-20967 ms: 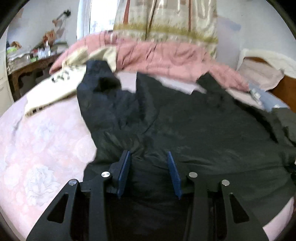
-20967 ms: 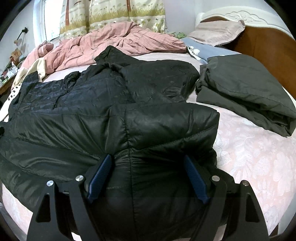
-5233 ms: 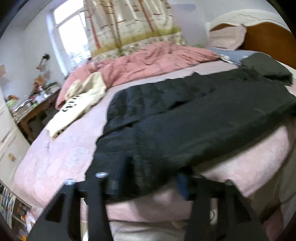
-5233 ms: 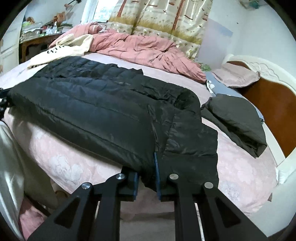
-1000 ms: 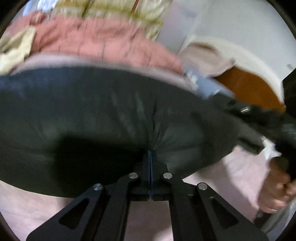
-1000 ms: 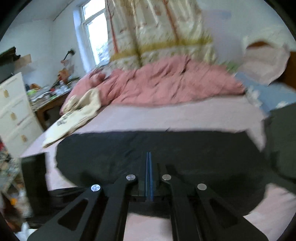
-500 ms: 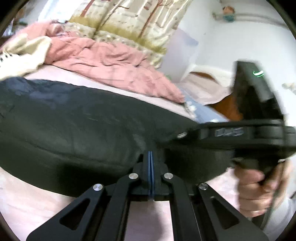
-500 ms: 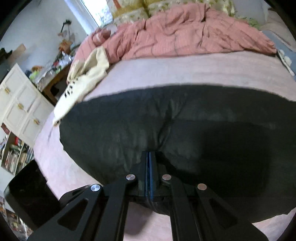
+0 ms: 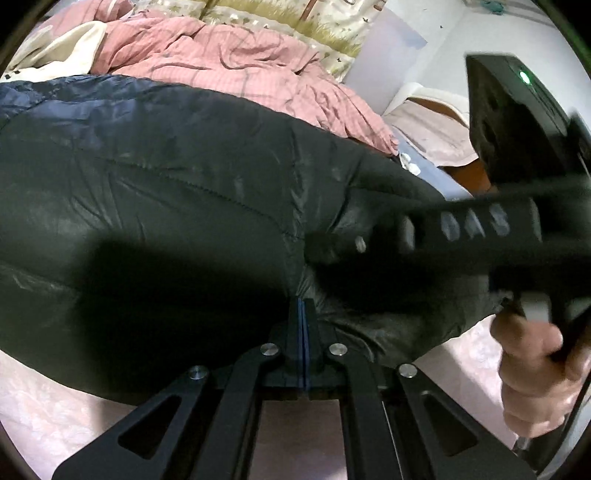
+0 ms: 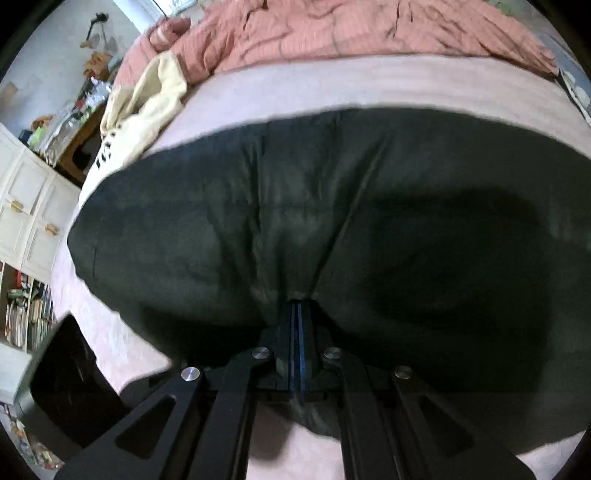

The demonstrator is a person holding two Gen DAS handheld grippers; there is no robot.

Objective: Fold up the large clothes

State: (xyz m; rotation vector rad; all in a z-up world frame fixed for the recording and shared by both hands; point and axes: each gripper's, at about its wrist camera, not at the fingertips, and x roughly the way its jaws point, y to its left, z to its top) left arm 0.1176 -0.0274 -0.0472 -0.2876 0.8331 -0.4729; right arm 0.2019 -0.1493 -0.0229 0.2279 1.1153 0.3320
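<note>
On pink floral bedsheet (image 9: 44,406): puffy quilted black jacket (image 9: 166,192), tools pinching shiny fabric.

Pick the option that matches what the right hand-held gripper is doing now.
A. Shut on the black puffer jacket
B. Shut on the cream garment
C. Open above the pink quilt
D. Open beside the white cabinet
A: the right hand-held gripper has its jaws closed with the black puffer jacket fabric bunched into them.

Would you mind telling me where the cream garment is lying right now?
The cream garment lies at the upper left of the right wrist view, on the bed's far left edge, beside the pink quilt and beyond the black jacket.
</note>
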